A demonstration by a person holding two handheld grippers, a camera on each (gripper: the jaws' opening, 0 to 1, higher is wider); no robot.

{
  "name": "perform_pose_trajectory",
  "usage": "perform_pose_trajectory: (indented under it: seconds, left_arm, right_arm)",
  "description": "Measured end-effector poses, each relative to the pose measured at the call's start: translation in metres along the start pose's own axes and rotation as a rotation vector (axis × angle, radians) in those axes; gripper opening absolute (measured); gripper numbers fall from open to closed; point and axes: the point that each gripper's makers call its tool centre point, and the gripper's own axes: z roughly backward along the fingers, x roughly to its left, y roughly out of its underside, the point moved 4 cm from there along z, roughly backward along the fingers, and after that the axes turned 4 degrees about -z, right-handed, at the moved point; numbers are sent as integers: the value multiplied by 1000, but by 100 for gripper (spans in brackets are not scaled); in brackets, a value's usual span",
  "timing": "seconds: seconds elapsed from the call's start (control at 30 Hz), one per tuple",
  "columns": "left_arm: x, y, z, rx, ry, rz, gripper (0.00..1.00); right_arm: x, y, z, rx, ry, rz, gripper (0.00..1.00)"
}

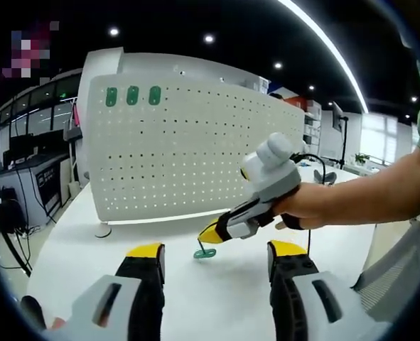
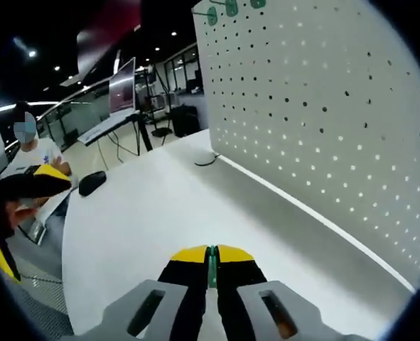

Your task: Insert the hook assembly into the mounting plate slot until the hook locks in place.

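Right gripper has its fingers clamped on the green hook, hanging just above the white worktop at six o'clock of the pegboard. Best play, I'd say: lift it, square the hook's tabs to a hole row, push straight in until it seats. The hand reaches in from three o'clock, wrist tipped down; left gripper idles low, fingers spread and empty

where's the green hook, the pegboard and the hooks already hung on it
green hook [image 1: 205, 251], left gripper view, on its flat base below the right gripper's tips
white pegboard [image 1: 195, 149], left gripper view, on its perforated face
hung green hooks [image 1: 132, 95], left gripper view, on the middle of three
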Motion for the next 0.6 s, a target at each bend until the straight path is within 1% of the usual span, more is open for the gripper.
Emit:
perform_pose_trajectory:
  seconds: [0.13, 0.2, 0.37, 0.5, 0.6]
  left_arm:
    - [-1, 0, 0, 2, 4, -1, 59]
    - [0, 0, 0, 1, 4, 1, 58]
    - [0, -2, 2, -9, 7, 4, 57]
    - [-4, -3, 3, -12, 27, 3, 56]
    - [-12, -7, 3, -12, 61, -10, 54]
  right_arm:
    - [6, -6, 11, -26, -40, -5, 2]
    - [9, -10, 17, -34, -56, 16, 2]
    - [20, -22, 39, -61, -109, 56, 2]
    - [26, -32, 59, -83, -156, 66, 2]
    - [30, -38, 73, -99, -189, 58, 2]
